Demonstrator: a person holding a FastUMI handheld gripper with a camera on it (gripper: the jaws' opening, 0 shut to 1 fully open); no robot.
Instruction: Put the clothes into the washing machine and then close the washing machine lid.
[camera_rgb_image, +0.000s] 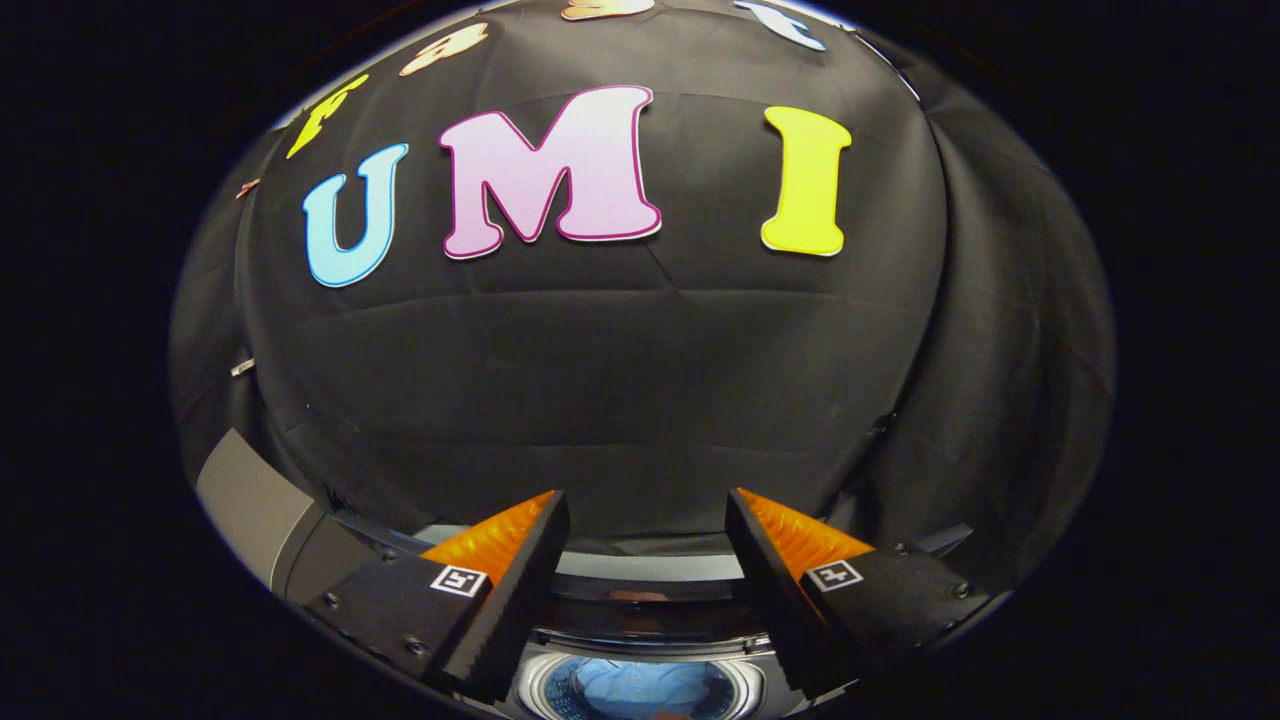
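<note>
The black cloth wall (640, 400) of the booth rises well beyond the tool (648, 545) and takes up most of what lies ahead of it. Below and just ahead of the fingers sits the washing machine (640, 625), a top-loader seen from above, with a pale band along its rear edge and a dark rim around the drum opening (640, 690). A grey panel (250, 505) stands off beyond the left finger; it is probably the raised lid, though the distortion there makes this uncertain.

Down in the drum, beneath the gap between the fingers, lies the clothes (625, 690), a pale blue garment already resting inside. The tool itself is spread apart and holds nothing; only the machine's rim and the wall show between its fingers.

By this reading the loading is done and the lid remains to be closed. The risks come from the tool's pose. It points high at the wall, so the lid lies off to the side where the view bends most, and a reach for it could miss the edge or catch the machine's rim. A lid pushed rather than gripped could drop hard. If any cloth lies over the rim out of sight, the lid would trap it.

No desk is seen; the machine's top is smooth and glossy, and the booth is dim and bare.
</note>
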